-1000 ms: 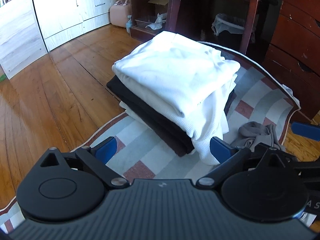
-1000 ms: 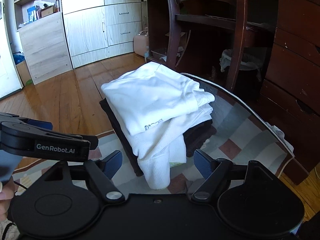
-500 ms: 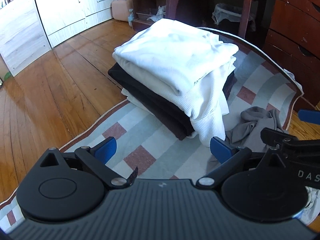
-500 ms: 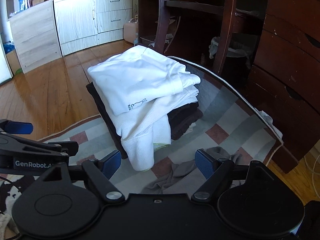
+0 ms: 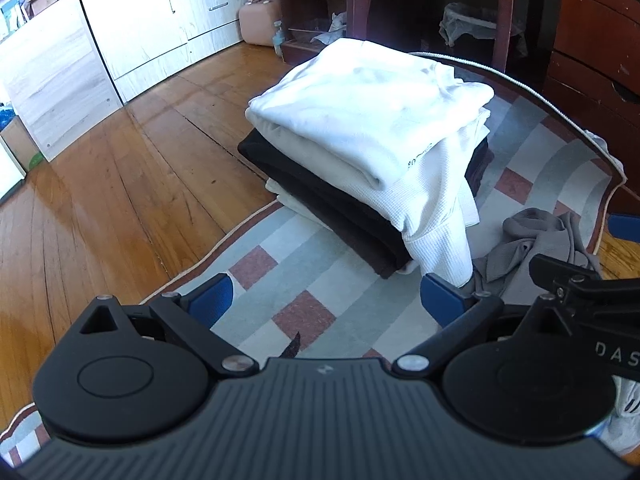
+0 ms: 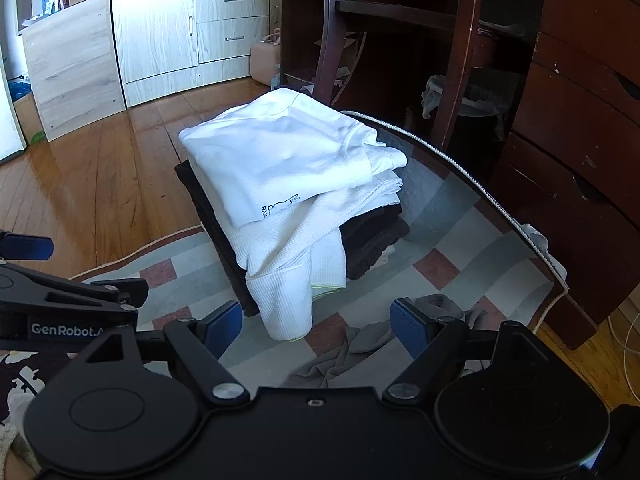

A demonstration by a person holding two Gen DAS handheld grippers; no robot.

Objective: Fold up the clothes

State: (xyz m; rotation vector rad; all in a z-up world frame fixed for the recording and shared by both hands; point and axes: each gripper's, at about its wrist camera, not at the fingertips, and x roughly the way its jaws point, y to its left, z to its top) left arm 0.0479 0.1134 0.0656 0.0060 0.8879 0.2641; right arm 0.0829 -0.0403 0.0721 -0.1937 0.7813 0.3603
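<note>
A stack of folded clothes (image 5: 368, 120) sits on a checked rug (image 5: 304, 272), white garments on top and a dark one (image 5: 320, 200) under them; it also shows in the right wrist view (image 6: 288, 160). A white sleeve (image 6: 288, 300) hangs down the stack's front. A crumpled grey garment (image 5: 536, 240) lies on the rug to the right of the stack, also seen in the right wrist view (image 6: 352, 352). My left gripper (image 5: 326, 296) is open and empty, short of the stack. My right gripper (image 6: 318, 324) is open and empty, over the grey garment's near edge.
Wooden floor (image 5: 100, 200) lies left of the rug. Light cupboards (image 6: 160, 32) stand at the back left, a dark chair (image 6: 400, 20) and dark drawers (image 6: 580, 120) at the back right. A pink container (image 5: 258, 20) stands by the cupboards.
Both grippers have pulled back from the stack, which looks farther away. The grey garment has come into view in front of the right gripper. Both stay open.
</note>
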